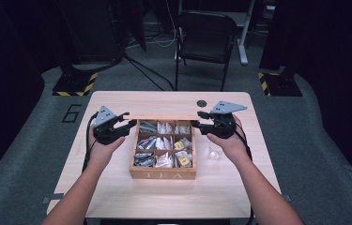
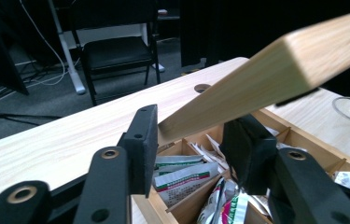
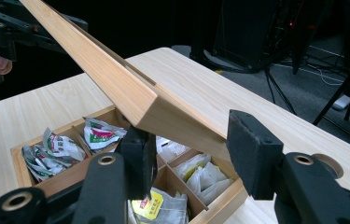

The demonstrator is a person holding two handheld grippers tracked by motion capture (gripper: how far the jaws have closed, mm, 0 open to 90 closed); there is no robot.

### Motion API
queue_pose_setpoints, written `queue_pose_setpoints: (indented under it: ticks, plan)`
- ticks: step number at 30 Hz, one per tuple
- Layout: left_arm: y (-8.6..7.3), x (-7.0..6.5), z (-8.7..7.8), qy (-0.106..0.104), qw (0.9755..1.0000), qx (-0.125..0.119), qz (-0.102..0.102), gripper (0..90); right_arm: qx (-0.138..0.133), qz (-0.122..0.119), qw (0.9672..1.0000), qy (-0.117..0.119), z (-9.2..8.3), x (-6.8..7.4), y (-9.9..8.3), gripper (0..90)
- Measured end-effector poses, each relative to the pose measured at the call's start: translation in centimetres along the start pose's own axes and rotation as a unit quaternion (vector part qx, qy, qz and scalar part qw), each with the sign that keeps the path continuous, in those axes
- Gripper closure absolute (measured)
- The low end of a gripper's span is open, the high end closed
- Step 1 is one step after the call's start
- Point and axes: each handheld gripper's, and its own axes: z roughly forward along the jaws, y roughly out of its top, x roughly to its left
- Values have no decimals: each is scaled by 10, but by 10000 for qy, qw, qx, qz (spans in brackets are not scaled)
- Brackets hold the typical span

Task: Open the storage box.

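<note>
Lid (image 1: 164,117): wooden, raised on edge above the back rim of the tea box, its two ends between the two grippers.
Tea box (image 1: 163,174): open on the table (image 1: 117,187), nine compartments with tea bags (image 1: 164,143), "TEA" on its front wall.
Left gripper (image 1: 127,119): at the lid's left end; in the left gripper view the lid's corner (image 2: 177,123) sits between the jaws, one pad against it; whether it is squeezed I cannot tell.
Right gripper (image 1: 199,119): at the lid's right end; in the right gripper view the lid's end (image 3: 177,122) lies between the jaws, with a gap at the right pad, so not clamped.
Glass bowl (image 1: 215,151): on the table just right of the box, under the right hand.
Chair (image 1: 206,37): beyond the table.
</note>
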Motion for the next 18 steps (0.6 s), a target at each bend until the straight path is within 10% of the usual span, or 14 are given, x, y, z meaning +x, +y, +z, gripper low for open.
queue_pose_setpoints:
  ticks: [18]
  plan:
    - [6, 4, 4, 31, 10000, -11, -51, 590, 83, -13, 10000, 9, 7, -8, 4, 494]
